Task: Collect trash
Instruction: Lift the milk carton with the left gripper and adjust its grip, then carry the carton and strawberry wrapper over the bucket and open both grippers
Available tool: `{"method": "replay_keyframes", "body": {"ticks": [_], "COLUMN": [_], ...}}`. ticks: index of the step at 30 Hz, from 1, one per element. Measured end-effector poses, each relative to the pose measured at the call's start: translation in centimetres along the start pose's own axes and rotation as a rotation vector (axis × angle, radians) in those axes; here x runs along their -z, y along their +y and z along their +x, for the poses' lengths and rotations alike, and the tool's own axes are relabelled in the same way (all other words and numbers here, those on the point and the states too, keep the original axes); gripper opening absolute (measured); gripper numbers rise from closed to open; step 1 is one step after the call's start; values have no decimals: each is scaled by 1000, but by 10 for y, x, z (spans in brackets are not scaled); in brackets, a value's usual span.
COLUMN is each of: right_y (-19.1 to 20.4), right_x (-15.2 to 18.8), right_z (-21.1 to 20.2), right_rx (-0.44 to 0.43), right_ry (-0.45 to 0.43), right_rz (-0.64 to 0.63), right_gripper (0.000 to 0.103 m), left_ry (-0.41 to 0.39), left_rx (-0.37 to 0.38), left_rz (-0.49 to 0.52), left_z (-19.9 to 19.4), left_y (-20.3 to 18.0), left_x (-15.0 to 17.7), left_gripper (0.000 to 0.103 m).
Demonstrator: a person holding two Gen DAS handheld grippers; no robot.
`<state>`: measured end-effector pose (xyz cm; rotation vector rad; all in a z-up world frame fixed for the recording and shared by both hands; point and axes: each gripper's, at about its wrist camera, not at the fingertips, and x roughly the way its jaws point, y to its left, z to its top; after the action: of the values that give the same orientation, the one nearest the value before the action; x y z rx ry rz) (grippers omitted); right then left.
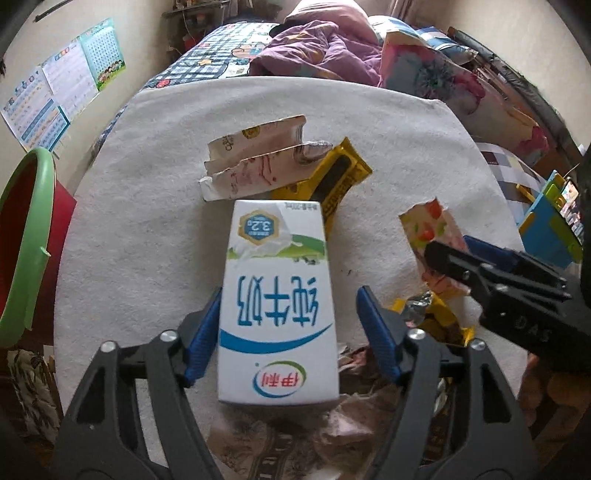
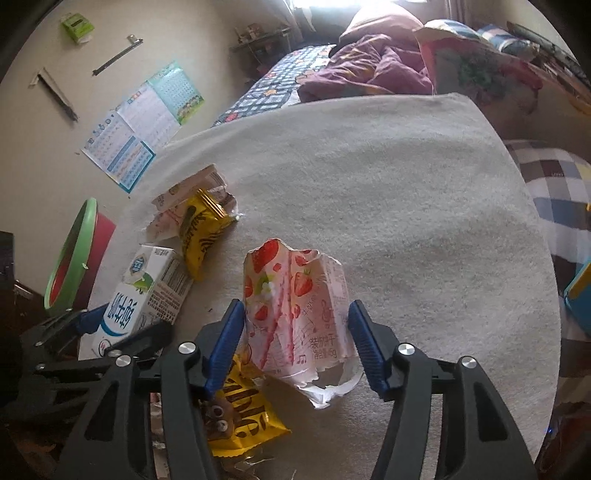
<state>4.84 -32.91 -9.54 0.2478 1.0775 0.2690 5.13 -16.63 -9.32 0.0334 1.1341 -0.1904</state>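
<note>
Left gripper (image 1: 288, 317) spread wide around milk carton (image 1: 277, 306), pads apparently not quite touching, lined up to clamp. Right gripper (image 2: 295, 332) likewise apart, straddling torn strawberry wrapper (image 2: 295, 317) on white towel (image 2: 406, 221). Bin (image 1: 26, 236) waiting at left for drop-off.

A white textured cloth (image 2: 406, 206) covers the work surface. Behind it stands a bed with a blue-and-white patterned sheet (image 1: 218, 55), a rumpled purple quilt (image 1: 321, 55) and a pink pillow (image 1: 325, 14). A floral cushion (image 1: 439, 81) lies to the right of the quilt. 3 educational charts (image 1: 59, 92) hang on the left wall. A green box (image 2: 77, 26) is mounted higher on that wall. A checked blanket (image 2: 557, 192) lies at the right edge.
</note>
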Motion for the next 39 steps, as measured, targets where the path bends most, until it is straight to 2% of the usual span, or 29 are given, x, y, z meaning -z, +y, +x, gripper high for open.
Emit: {"method": "replay_keyframes", "body": {"ticks": [1, 6, 10, 15, 19, 28, 39], "right_y": [0, 2, 7, 27, 51, 113, 172], "right_x": [0, -4, -9, -18, -23, -18, -14], "right_z": [-3, -24, -41, -57, -61, -42, -26], "right_rx": [1, -8, -20, -37, -46, -48, -46], "right_ry": [-10, -72, -140, -208, -224, -196, -203], "right_rz": [0, 16, 33, 31, 11, -42, -45], "right_gripper": [55, 55, 55, 55, 55, 55, 55], "left_ry": [-6, -77, -174, -246, -284, -291, -306], "left_rx": [5, 61, 90, 101, 78, 63, 49], "left_rz": [-6, -64, -94, -147, -184, -235, -244], "left_z": [-2, -20, -50, -75, -89, -99, -111], "left_y": [2, 13, 24, 47, 77, 135, 202], "left_x": [0, -2, -2, -2, 1, 12, 20], "left_gripper": [51, 51, 51, 51, 51, 51, 51]}}
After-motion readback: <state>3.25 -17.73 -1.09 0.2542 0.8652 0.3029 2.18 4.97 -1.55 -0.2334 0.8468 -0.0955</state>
